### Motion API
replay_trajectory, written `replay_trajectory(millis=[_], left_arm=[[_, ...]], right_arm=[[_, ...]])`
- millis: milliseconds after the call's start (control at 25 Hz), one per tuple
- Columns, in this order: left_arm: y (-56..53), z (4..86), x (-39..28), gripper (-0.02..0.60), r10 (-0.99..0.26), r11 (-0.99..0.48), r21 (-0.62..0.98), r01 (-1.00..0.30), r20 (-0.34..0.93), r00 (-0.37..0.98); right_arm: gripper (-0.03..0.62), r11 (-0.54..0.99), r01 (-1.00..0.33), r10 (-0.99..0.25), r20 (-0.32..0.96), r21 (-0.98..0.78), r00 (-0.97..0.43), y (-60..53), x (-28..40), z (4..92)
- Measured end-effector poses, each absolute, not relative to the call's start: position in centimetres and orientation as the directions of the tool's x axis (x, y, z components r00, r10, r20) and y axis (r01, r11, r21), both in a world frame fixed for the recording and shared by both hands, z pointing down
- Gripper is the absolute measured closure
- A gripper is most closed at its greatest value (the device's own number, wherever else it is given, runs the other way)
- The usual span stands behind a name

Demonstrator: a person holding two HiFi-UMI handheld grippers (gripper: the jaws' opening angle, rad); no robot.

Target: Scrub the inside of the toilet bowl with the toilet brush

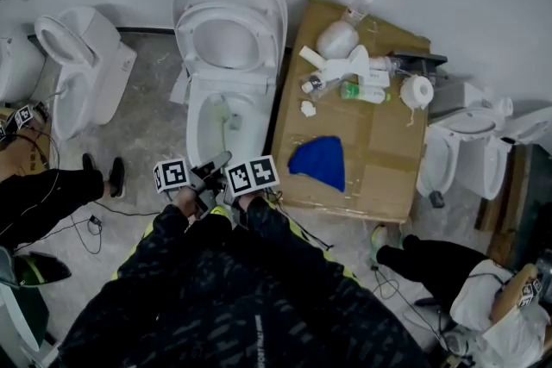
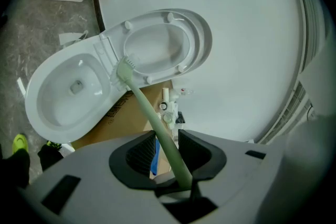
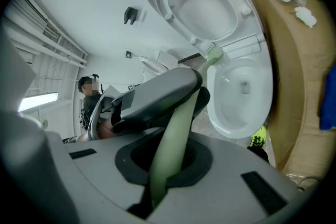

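Left gripper (image 2: 167, 148): jaws closed on the toilet brush (image 2: 149, 113) handle, steering.
Right gripper (image 3: 169, 162): jaws clamped on the handle behind, for leverage.
Brush head (image 2: 126, 66): at the toilet bowl (image 2: 58, 107)'s 12 o'clock rim.

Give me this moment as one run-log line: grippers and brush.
left gripper: shut on pale green plastic toilet brush | right gripper: shut on same handle | brush head: at back rim of white toilet bowl
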State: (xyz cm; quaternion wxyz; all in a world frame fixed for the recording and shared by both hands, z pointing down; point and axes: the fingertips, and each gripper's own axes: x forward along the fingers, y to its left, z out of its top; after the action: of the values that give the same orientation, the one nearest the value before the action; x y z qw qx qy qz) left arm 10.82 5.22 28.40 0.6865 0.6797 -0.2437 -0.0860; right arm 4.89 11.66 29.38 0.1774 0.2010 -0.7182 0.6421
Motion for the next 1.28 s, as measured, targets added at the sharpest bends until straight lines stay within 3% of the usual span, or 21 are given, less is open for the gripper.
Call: replay_trajectory(millis=[600,1280], left_arm=[[14.8,24.8,8.8,0.448,-0.397,-0.07,0.968,-0.242,0.196,0.897],[32.3,22.5,4.3,0.448,-0.363,-0.13,0.983,-0.133,0.078,0.929]], right_arm=[[0.577,0.134,-0.54,-0.166,0.518,-0.831,-0.839,20.9,3.0,25.7],[0.576,0.165,-0.545,-0.2,0.514,-0.822,-0.834,38.2,-2.6,24.6]])
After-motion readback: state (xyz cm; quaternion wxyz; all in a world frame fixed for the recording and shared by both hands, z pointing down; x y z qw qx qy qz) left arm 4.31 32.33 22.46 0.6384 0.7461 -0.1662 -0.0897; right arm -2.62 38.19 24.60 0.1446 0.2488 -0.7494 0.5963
